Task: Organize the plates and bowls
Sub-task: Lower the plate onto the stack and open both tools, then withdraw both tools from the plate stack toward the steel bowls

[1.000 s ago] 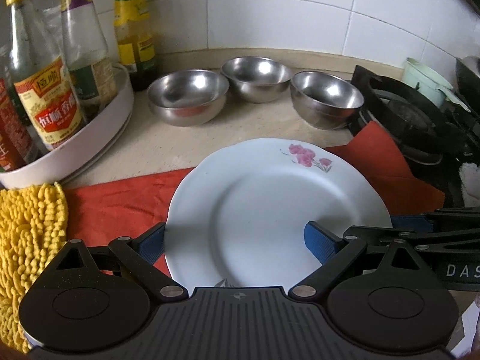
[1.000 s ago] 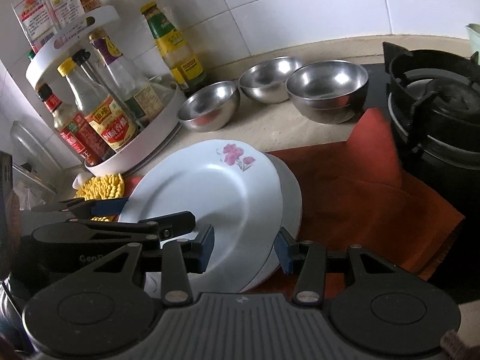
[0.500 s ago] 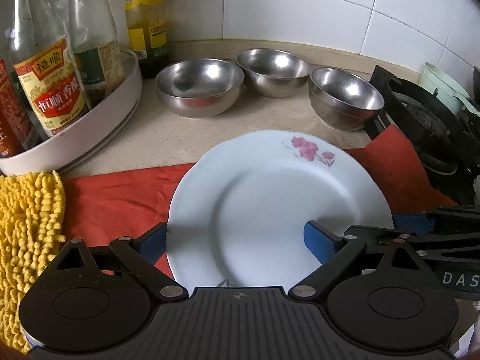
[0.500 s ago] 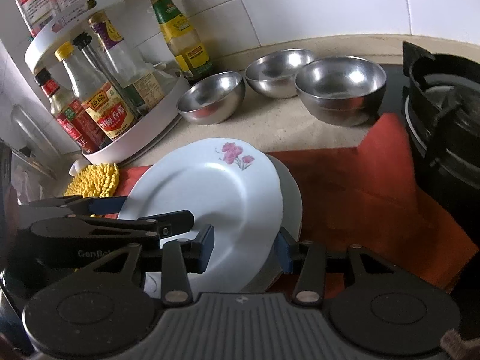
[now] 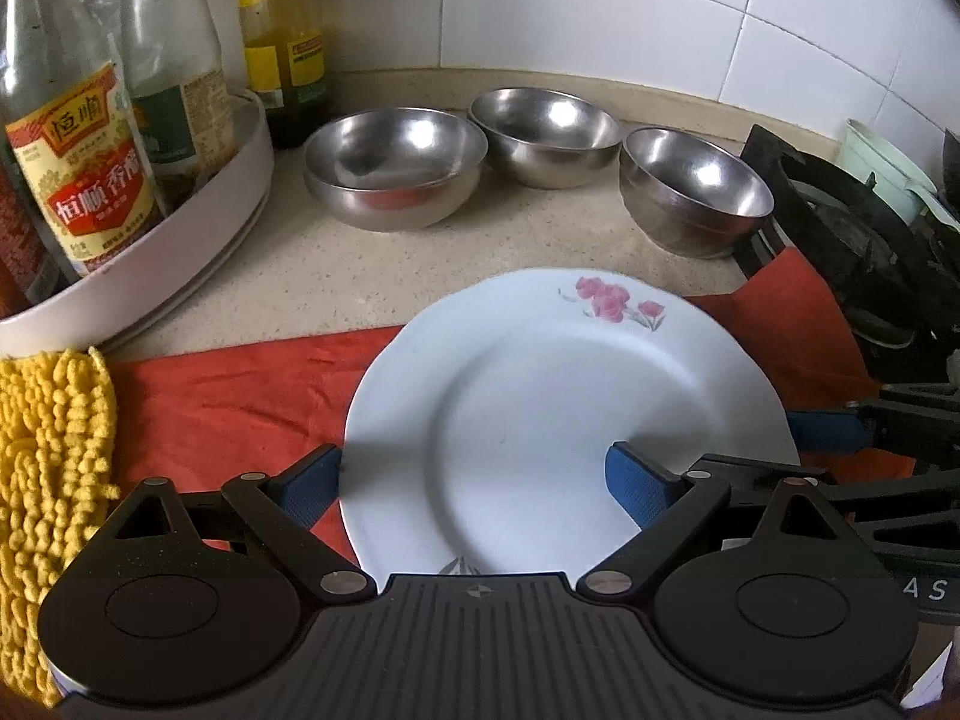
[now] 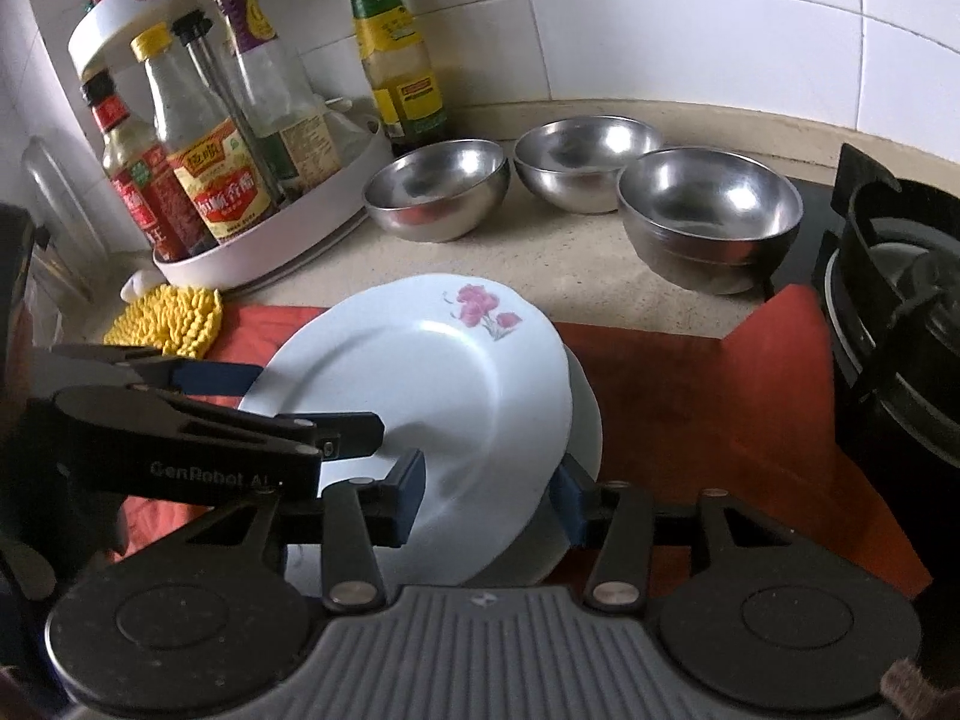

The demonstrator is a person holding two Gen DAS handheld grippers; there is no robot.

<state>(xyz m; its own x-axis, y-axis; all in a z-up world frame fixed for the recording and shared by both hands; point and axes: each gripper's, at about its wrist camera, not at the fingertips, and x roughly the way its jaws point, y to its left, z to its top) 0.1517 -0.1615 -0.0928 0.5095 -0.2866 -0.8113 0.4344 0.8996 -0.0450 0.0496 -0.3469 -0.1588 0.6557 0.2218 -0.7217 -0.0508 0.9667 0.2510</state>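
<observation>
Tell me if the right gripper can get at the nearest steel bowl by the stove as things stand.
Probably not yet. The right gripper straddles the stacked plates, which lie between it and that bowl. The counter beyond is bare.

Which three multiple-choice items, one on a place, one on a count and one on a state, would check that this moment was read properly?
1. Where does the pink flower print sit on the top plate?
A. near its far rim, toward the bowls
B. at its centre
C. under the left gripper

2. How many steel bowls stand on the counter?
A. two
B. three
C. five

3. How does the top plate lie over the plate beneath?
A. level and centred on it
B. tilted, one edge raised, offset to one side
C. upside down

Answers:
1 A, the flowers show at the rim nearest the bowls in both views.
2 B, three bowls stand in a row before the tiled wall.
3 B, the right wrist view shows the lower plate's edge peeking out beside the raised top plate.
</observation>
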